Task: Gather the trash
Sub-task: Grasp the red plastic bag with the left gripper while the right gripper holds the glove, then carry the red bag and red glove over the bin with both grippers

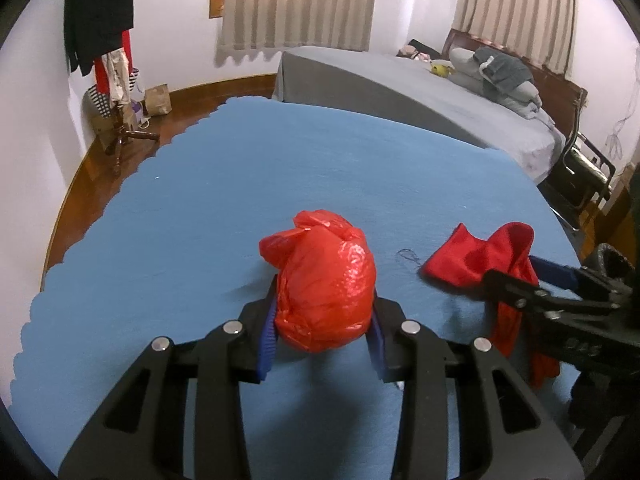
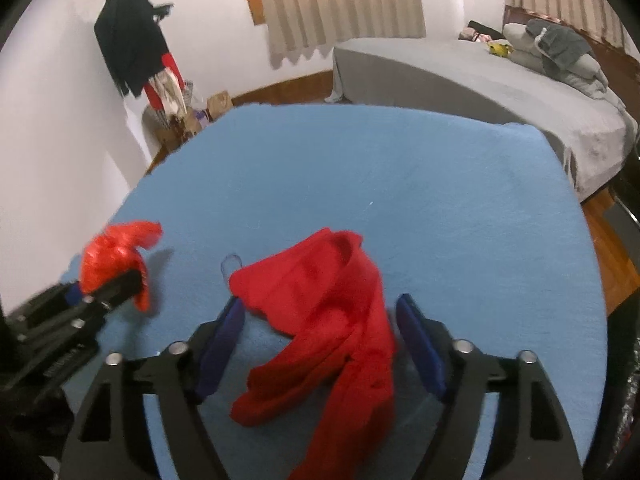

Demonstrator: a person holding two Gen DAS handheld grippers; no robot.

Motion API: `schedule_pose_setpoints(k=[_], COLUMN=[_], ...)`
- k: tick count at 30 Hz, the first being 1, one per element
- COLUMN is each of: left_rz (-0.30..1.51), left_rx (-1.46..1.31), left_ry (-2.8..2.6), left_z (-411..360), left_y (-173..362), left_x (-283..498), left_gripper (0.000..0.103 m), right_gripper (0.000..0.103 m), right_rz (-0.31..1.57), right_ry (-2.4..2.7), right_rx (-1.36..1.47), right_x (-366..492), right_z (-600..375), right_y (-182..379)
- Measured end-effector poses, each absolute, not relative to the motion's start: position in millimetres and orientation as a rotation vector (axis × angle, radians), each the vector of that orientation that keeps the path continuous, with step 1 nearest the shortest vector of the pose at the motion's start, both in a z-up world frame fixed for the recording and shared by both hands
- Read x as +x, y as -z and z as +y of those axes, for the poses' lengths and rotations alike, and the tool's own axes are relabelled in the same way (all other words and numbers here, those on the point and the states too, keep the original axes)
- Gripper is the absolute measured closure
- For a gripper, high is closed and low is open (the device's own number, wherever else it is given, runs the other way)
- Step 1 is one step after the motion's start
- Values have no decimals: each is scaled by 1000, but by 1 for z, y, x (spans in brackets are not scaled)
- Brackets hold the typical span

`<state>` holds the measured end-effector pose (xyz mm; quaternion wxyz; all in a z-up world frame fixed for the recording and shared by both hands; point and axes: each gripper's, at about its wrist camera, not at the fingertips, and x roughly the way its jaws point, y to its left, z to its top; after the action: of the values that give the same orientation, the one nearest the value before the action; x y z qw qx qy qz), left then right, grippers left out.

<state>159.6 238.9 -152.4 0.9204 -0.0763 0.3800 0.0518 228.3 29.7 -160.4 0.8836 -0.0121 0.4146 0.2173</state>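
Observation:
A tied red plastic bag point(image 1: 326, 288) sits on the blue table point(image 1: 240, 184). My left gripper point(image 1: 324, 320) is shut on the bag, with a blue pad on each side. The bag also shows at the left of the right wrist view point(image 2: 116, 252). A red cloth point(image 2: 324, 320) lies crumpled on the table between the open fingers of my right gripper point(image 2: 320, 316). The pads do not touch it. In the left wrist view the cloth point(image 1: 480, 256) lies to the right, with the right gripper point(image 1: 516, 280) over it.
A grey bed point(image 1: 400, 88) with pillows stands behind the table. A coat stand point(image 1: 104, 40) with clothes and bags stands at the far left on the wood floor. A black chair point(image 1: 584, 168) is at the right. A dark bin rim point(image 1: 612, 260) shows at the right edge.

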Motion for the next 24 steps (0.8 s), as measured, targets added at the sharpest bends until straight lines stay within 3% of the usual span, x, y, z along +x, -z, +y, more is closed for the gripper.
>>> schedule_pose_setpoints(k=[2, 6, 8, 24], left_rz=[781, 761, 752, 696], left_rx=[-162, -169, -169, -147], left_ry=[-113, -118, -117, -74], left_z=[241, 241, 237, 178], left_y=[151, 144, 139, 91], left_x=[159, 155, 153, 127], left_gripper=[67, 67, 67, 67], right_gripper=[49, 78, 84, 84], right_rz=[871, 869, 862, 736], right_ry=[-461, -496, -511, -527], right_rx=[-43, -41, -21, 85], right_x=[227, 223, 221, 173], right_z=[35, 35, 29, -31], right_y=[163, 161, 156, 83])
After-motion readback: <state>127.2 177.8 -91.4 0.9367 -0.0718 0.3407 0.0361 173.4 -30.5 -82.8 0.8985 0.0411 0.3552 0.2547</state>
